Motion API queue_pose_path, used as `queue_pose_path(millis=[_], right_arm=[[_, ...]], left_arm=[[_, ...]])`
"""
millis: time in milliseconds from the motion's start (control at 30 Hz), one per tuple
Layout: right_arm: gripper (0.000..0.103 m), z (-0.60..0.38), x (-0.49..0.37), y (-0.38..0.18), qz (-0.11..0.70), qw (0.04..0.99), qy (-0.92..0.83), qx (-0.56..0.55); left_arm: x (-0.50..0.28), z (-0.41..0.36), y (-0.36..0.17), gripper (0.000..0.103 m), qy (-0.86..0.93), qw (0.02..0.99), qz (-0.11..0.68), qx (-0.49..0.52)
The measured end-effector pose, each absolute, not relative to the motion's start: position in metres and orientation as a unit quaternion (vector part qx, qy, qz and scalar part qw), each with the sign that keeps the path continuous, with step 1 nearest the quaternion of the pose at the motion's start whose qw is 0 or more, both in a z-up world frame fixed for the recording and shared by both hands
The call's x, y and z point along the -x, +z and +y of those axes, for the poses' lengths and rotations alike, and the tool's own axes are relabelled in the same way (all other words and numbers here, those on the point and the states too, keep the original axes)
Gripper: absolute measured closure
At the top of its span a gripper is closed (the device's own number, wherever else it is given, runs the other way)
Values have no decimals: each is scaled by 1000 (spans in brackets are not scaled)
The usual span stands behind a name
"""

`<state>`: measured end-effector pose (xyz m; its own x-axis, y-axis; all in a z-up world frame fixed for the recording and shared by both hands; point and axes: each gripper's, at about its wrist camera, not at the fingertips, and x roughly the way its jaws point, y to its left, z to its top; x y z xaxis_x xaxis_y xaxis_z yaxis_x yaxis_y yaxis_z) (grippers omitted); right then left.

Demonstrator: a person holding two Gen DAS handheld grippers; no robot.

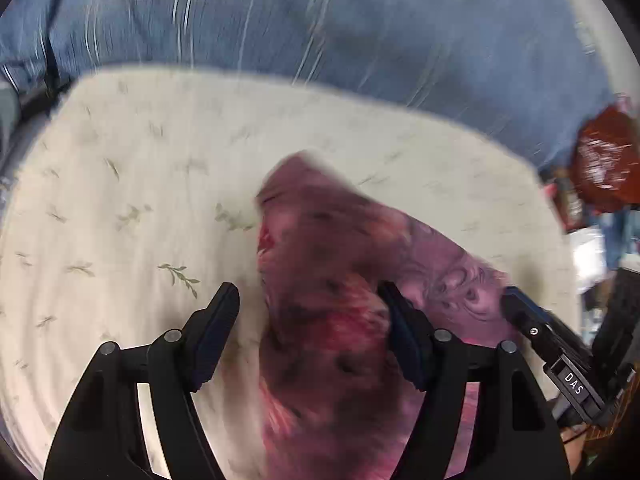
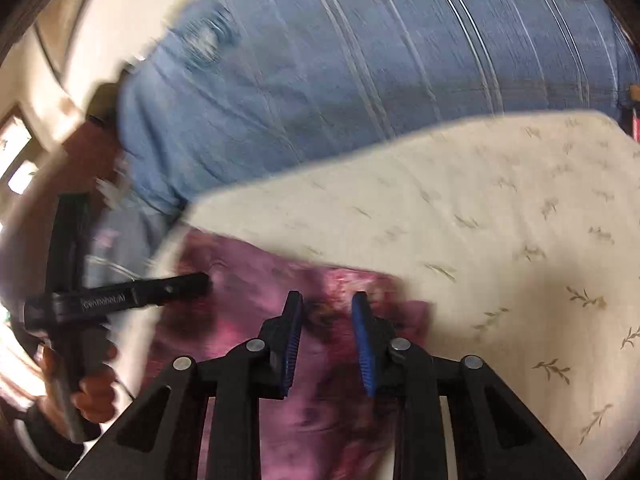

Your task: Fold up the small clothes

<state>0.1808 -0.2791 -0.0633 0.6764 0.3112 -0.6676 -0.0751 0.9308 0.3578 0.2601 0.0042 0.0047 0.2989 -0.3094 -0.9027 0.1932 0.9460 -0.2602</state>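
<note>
A small purple and pink patterned garment (image 1: pixel 332 264) lies crumpled on a cream leaf-print sheet (image 1: pixel 140 184). My left gripper (image 1: pixel 308 300) is open, its fingers spread wide over the garment's near part. The right gripper's finger (image 1: pixel 520 312) reaches onto the cloth from the right. In the right wrist view, my right gripper (image 2: pixel 328 308) is open with a narrower gap, just above the garment (image 2: pixel 248 312). The left gripper (image 2: pixel 120 296) comes in from the left, its tip on the cloth. Both views are motion-blurred.
A person in a blue striped shirt (image 1: pixel 320 28) stands at the far edge of the cream surface. A red packet (image 1: pixel 604 160) and clutter lie off the right edge. The sheet (image 2: pixel 500 220) stretches bare to the right of the garment.
</note>
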Motion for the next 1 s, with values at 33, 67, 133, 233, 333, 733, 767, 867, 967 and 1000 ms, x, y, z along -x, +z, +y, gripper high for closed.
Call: queue_pose_path(millis=[33, 67, 133, 233, 333, 733, 767, 867, 967, 1000], right_arm=[[92, -279, -185, -71, 394, 901, 107, -144], [92, -279, -185, -72, 379, 908, 115, -139], [92, -279, -188, -70, 381, 907, 116, -135], [85, -282, -186, -58, 393, 901, 119, -140], [84, -282, -162, -39, 367, 906, 151, -144], [73, -254, -123, -66, 415, 895, 132, -96], [69, -251, -120, -62, 422, 895, 123, -81], [44, -243, -108, -53, 428, 899, 83, -37], [42, -244, -90, -51, 430, 901, 46, -8], [41, -244, -84, -49, 430, 902, 34, 0]], left_arm=[[-261, 5, 4, 27, -162, 812, 557, 56], [-261, 3, 10, 26, -160, 821, 546, 45], [-264, 0, 11, 26, -161, 814, 558, 32], [-256, 12, 27, 26, -171, 815, 553, 42], [-224, 27, 52, 26, -189, 834, 517, 27], [-161, 23, 35, 17, -162, 843, 512, -30], [-154, 24, 38, 17, -160, 846, 507, -42], [-131, 27, 48, 16, -149, 856, 490, -71], [-113, 31, 49, 16, -139, 860, 485, -79], [-109, 32, 49, 16, -134, 861, 484, -79]])
